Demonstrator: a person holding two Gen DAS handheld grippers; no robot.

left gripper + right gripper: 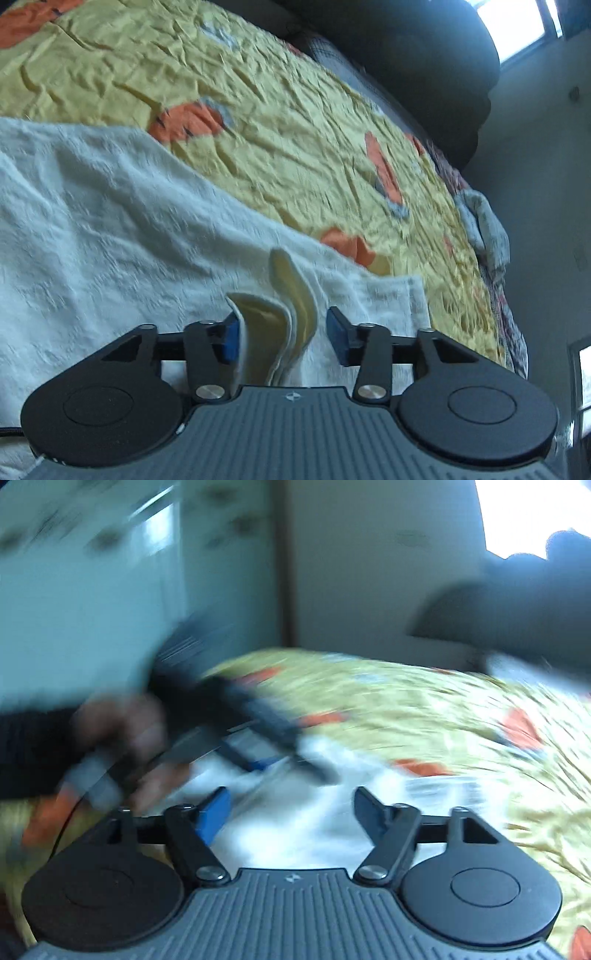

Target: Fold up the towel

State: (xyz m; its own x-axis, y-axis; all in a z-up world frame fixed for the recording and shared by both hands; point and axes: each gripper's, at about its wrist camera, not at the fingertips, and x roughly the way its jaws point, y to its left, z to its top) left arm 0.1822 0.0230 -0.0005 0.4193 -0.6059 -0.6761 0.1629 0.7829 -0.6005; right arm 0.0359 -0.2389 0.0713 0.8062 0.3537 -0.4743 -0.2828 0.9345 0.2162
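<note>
A white towel [110, 221] lies spread over the bed. Its cream-lined corner layers [291, 317] stand up between the fingers of my left gripper [284, 336]. The jaws are apart: the layers lean on the left blue pad [232, 339] and leave a gap to the right one. The right wrist view is blurred by motion. There my right gripper [291, 812] is open, low over the towel [295, 842], with nothing between its fingers. A hand [122, 727] holds the left gripper [258, 746] at the towel's far side.
A crumpled yellow bedspread [280, 122] with orange patches covers the bed. A dark rounded headboard or cushion [424, 62] runs along its far side, and a bundled cloth [487, 229] lies at the bed's right edge. Walls and a bright window [535, 513] lie beyond.
</note>
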